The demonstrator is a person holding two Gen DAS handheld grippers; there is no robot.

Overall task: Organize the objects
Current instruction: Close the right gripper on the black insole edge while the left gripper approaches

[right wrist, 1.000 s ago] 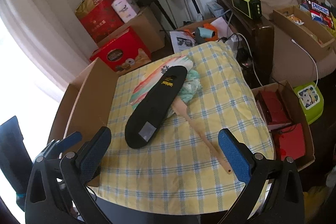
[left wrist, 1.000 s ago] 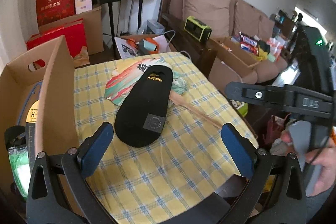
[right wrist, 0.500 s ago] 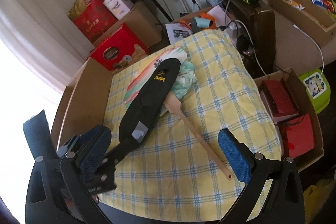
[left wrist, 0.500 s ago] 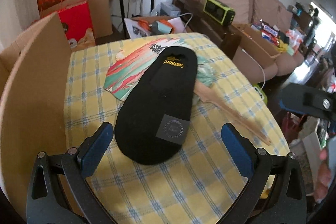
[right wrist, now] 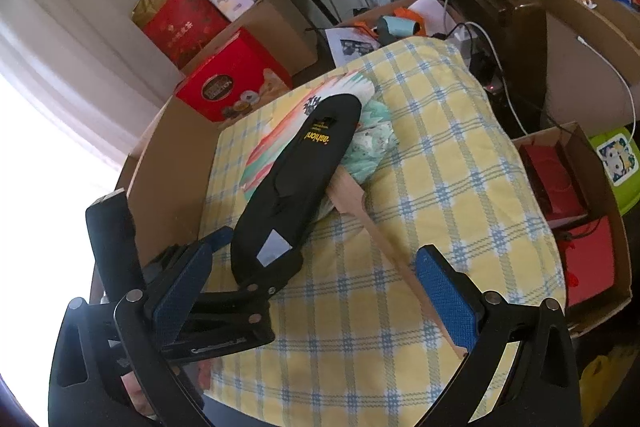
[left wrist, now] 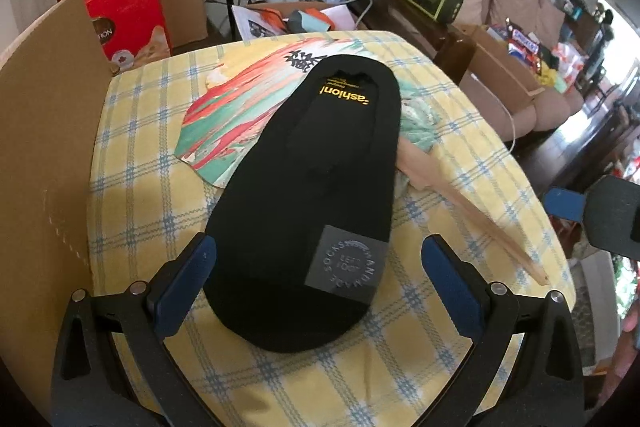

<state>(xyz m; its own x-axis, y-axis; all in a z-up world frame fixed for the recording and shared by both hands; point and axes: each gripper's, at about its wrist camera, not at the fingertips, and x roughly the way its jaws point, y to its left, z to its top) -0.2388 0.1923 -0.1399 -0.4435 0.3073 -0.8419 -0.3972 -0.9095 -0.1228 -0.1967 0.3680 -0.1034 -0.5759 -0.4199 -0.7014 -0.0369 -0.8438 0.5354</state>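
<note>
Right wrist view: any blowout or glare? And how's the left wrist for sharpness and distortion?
Right wrist view: the window side at left is blown out to white; the checked tablecloth and black sock pack are evenly lit. Left wrist view: no blowout on the table, gold print on the sock pack readable, heavy fisheye bending at the edges, dark vignette in the corners.

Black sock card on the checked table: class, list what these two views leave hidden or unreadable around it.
- Fan: middle covered by the black sock card, both views.
- Wooden handle: upper end under the card; lower end behind the right tongs, right view.
- Small yellow print under the logo: too small.
- Cardboard box: inside hidden by its wall.
</note>
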